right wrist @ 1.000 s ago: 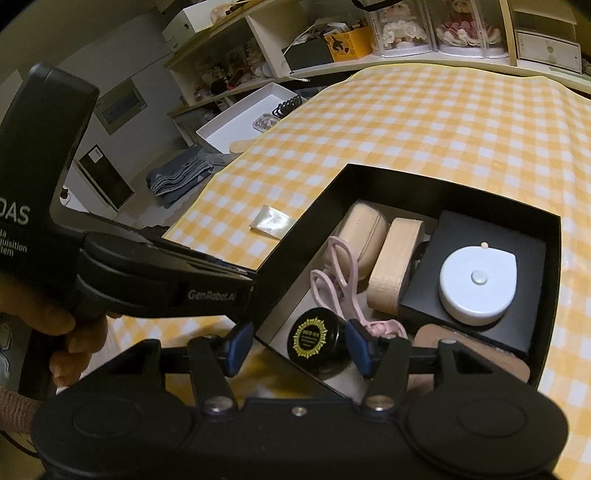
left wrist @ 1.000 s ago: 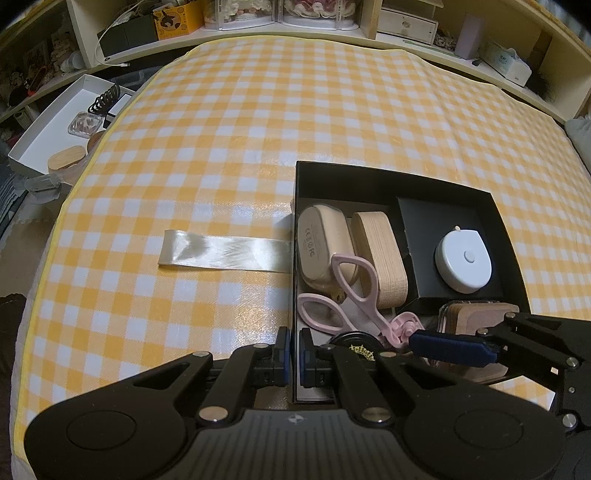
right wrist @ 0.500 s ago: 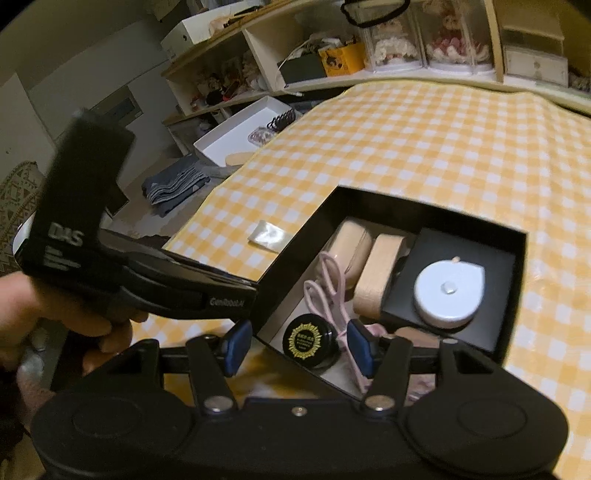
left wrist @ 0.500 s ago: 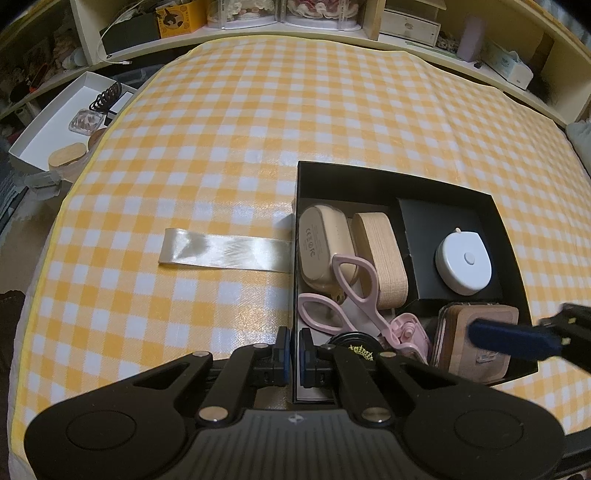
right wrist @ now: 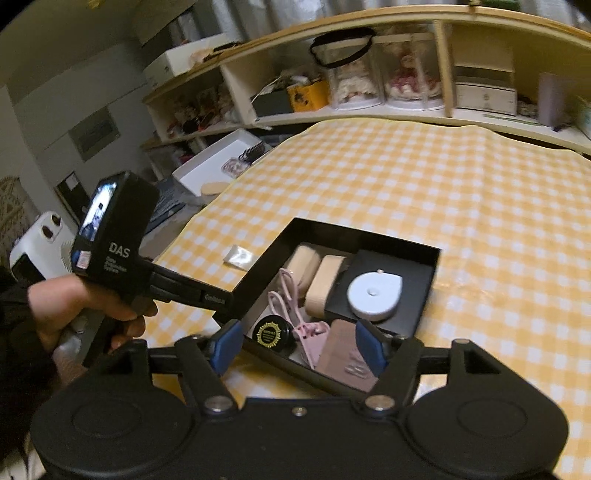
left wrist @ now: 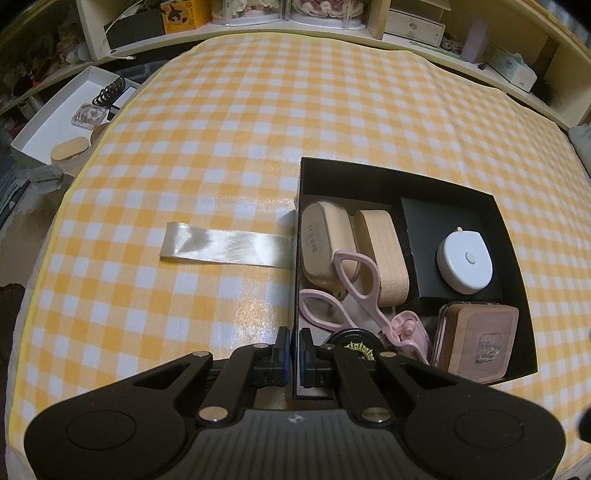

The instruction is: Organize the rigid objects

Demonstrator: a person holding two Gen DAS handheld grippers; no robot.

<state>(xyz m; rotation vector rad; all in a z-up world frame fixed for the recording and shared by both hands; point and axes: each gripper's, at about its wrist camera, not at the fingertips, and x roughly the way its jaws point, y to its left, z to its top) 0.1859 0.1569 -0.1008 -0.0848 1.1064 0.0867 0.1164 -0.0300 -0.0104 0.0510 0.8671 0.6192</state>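
Note:
A black box (left wrist: 406, 177) sits on the yellow checked tablecloth, also in the right wrist view (right wrist: 354, 233). It holds a beige case (left wrist: 323, 243), a wooden block (left wrist: 384, 258), pink scissors (left wrist: 354, 291), a white round device (left wrist: 465, 264) on a black inner box, a black round tin (left wrist: 356, 345) and a brown wooden-lidded box (left wrist: 480, 338). My left gripper (left wrist: 294, 352) is shut on the box's near left wall. My right gripper (right wrist: 297, 345) is open and empty, raised above the box's near corner.
A shiny ribbon strip (left wrist: 225, 249) lies on the cloth left of the box. A white tray (left wrist: 62, 114) with small items sits off the table's left. Shelves (left wrist: 295, 18) with clutter run along the back.
My right gripper has lifted up and back from the box and left the left wrist view. The left gripper keeps its hold on the box wall.

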